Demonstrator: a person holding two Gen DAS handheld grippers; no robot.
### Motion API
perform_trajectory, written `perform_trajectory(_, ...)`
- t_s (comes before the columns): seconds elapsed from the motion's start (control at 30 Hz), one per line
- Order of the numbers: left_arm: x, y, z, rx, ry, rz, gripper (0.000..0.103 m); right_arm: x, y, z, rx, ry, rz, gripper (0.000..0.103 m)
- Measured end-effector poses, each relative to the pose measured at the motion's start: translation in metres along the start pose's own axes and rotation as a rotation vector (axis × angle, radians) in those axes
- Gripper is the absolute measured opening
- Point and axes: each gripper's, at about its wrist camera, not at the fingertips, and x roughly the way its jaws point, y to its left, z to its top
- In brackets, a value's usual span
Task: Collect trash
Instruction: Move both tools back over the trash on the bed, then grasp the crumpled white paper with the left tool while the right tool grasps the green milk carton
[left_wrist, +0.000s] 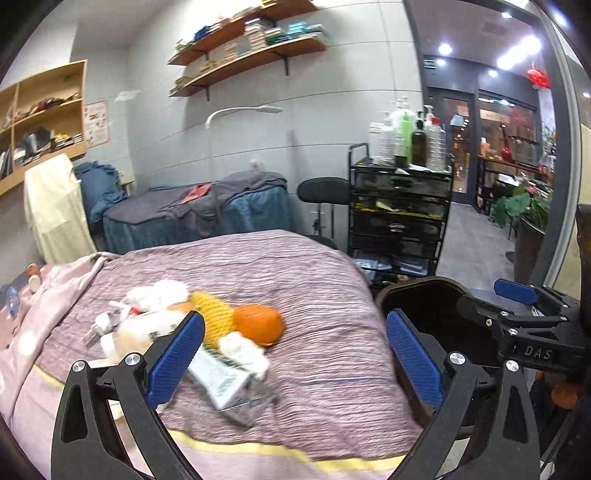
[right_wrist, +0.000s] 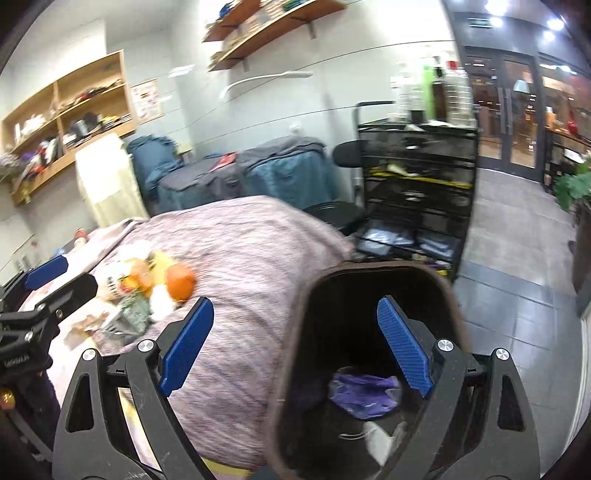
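Note:
A pile of trash lies on the pink striped bed cover (left_wrist: 314, 295): an orange peel (left_wrist: 258, 324), yellow foam netting (left_wrist: 216, 317), white tissues (left_wrist: 159, 295) and a green-white wrapper (left_wrist: 221, 380). My left gripper (left_wrist: 295, 354) is open and empty, just in front of the pile. A dark brown bin (right_wrist: 369, 332) stands at the bed's right side, with a purple bag (right_wrist: 364, 393) and white scraps inside. My right gripper (right_wrist: 295, 343) is open and empty over the bin's left rim. The pile also shows in the right wrist view (right_wrist: 155, 284).
A black drawer cart (left_wrist: 399, 214) with bottles on top stands behind the bin. A black stool (left_wrist: 325, 190) and a blue-covered bed (left_wrist: 199, 210) are further back. Wall shelves hang above. Grey floor tiles (right_wrist: 517, 277) run toward glass doors at right.

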Motion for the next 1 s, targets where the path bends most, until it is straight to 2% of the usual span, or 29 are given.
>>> perform_trajectory(0.33, -0.025, 0.076, -0.018, -0.102, 0.006, 0.139, 0.097, 0.026, 0.078, 0.007, -0.102, 0.082, 0.209, 0.089)
perform_trajectory(0.63, -0.041, 0.138, -0.051, -0.199, 0.061, 0.241, 0.097, 0.047, 0.141, 0.002, -0.215, 0.189, 0.311, 0.089)
perform_trajectory(0.73, -0.041, 0.153, -0.061, -0.204, 0.091, 0.270, 0.097, 0.059, 0.158, -0.002, -0.249, 0.232, 0.330, 0.089)
perform_trajectory(0.83, -0.038, 0.166, -0.066, -0.224, 0.118, 0.264, 0.097, 0.075, 0.175, -0.005, -0.270, 0.280, 0.350, 0.089)
perform_trajectory(1.0, -0.030, 0.179, -0.073, -0.229, 0.163, 0.251, 0.097, 0.105, 0.201, -0.008, -0.364, 0.368, 0.311, 0.085)
